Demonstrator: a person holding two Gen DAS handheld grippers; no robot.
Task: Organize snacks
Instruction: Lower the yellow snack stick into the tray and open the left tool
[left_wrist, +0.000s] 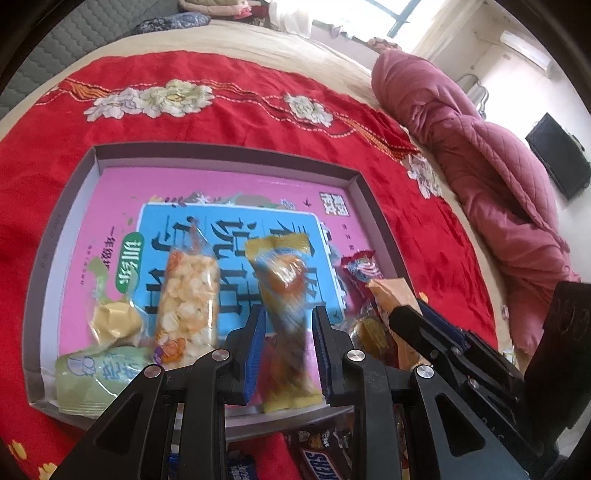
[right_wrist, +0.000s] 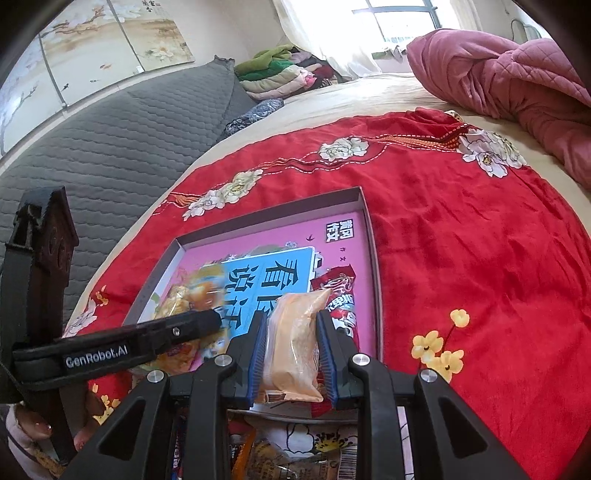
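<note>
Well, a red floral cloth (left_wrist: 258, 122) covers the bed, and on it sits a shallow grey box lid (left_wrist: 229, 155) with a pink book lying inside it. The left gripper (left_wrist: 288, 343) is closed on a yellow-and-blue snack packet (left_wrist: 284, 295) over the lid, its wrapper somewhat blurred. The right gripper (right_wrist: 291, 350) pinches a pale orange snack packet (right_wrist: 295, 332) at the lid's near right side. A puffed-rice bar (left_wrist: 188, 295) and a red packet (right_wrist: 340, 295) already lie inside.
</note>
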